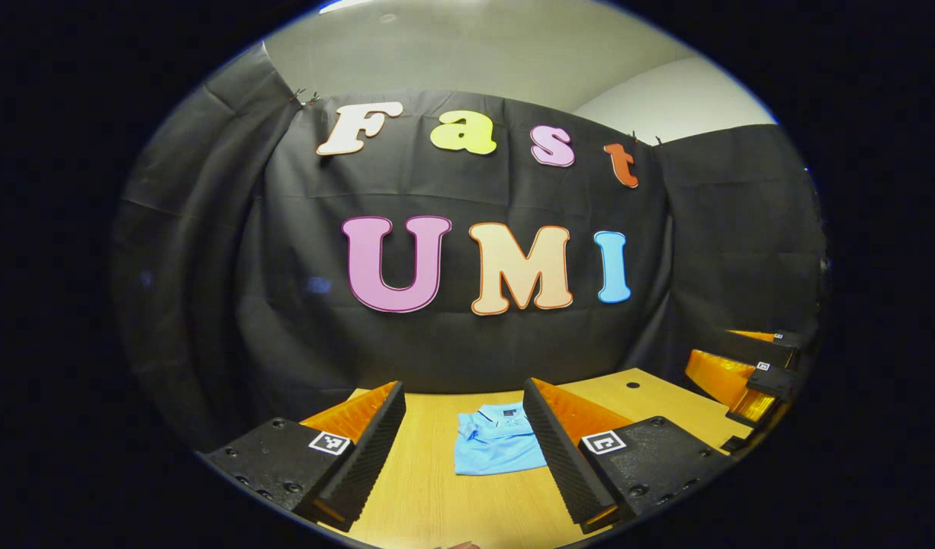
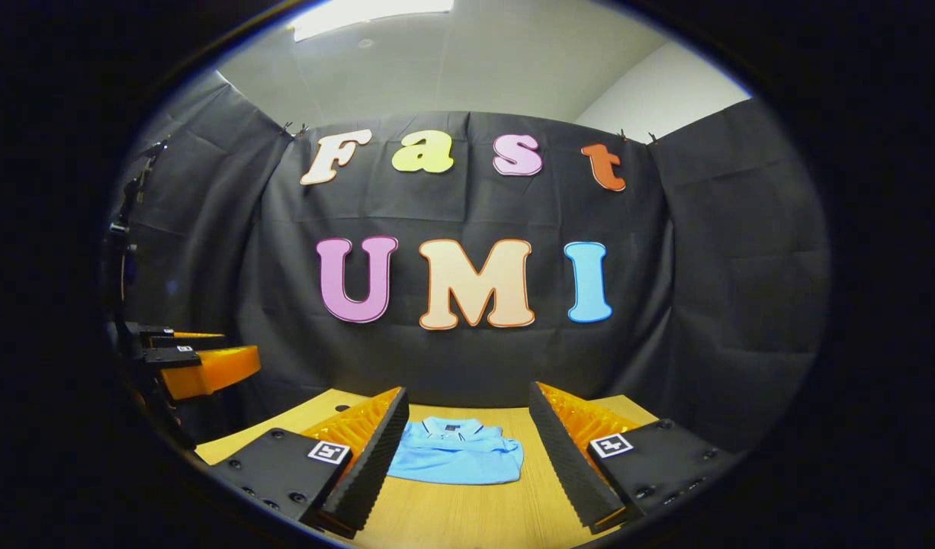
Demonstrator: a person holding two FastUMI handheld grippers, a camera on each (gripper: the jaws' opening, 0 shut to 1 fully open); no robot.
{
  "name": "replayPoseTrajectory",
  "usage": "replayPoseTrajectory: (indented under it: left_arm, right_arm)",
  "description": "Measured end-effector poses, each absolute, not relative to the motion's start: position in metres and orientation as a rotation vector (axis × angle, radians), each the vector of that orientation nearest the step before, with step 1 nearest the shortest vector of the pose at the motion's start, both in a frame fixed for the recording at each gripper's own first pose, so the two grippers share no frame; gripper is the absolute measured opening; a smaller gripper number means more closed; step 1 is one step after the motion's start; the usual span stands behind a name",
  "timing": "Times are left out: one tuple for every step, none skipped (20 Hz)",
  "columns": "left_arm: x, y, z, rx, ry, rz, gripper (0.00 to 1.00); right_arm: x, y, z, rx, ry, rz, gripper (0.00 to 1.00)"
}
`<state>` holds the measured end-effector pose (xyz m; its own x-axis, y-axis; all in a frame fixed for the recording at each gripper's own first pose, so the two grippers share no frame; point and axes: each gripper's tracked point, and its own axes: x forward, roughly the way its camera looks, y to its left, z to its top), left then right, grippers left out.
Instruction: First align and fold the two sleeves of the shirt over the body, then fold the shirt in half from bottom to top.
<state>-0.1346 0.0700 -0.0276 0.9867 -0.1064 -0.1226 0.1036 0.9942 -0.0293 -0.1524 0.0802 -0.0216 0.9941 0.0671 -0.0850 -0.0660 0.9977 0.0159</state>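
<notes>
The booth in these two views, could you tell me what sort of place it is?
Probably a recording booth set up for manipulation demonstrations, not a home: black cloth wall clipped up as a backdrop, a bare wooden table, and one folded blue polo shirt laid out between the right gripper fingers.

The left gripper view looks forward between the left gripper (image 1: 465, 446) fingers, held above the near edge of the table (image 1: 429, 496), facing the black cloth wall (image 1: 467, 335). The right gripper view looks forward along the right gripper (image 2: 467, 450) from a similar height and faces the same wall. Both views share the table, the folded blue shirt (image 1: 498, 450) lying on it and the cloth wall. Each view shows the other gripper at its outer edge, beside it.
</notes>
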Motion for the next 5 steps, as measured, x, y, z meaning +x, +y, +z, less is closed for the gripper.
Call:
replayPoseTrajectory:
  left_arm:
    - [-0.1339,0.0698,-0.0255,-0.028,0.120,-0.104,0.94]
    - [-0.1341,0.0711,-0.0231,-0.030,0.114,-0.099,0.94]
    - [-0.1345,0.0729,-0.0219,-0.030,0.110,-0.094,0.94]
    - [-0.1334,0.0730,-0.0210,-0.024,0.110,-0.095,0.94]
    - [-0.1356,0.0757,-0.0224,-0.012,0.117,-0.084,0.93]
  right_arm:
    - [-0.1511,0.0778,-0.0195,0.009,0.083,0.063,0.98]
    - [-0.1503,0.0785,-0.0172,0.016,0.082,0.062,0.98]
    - [-0.1505,0.0796,-0.0159,0.027,0.081,0.064,0.98]
    - [-0.1511,0.0794,-0.0145,0.036,0.078,0.064,0.98]
    - [-0.1500,0.0789,-0.0145,0.041,0.077,0.065,0.98]
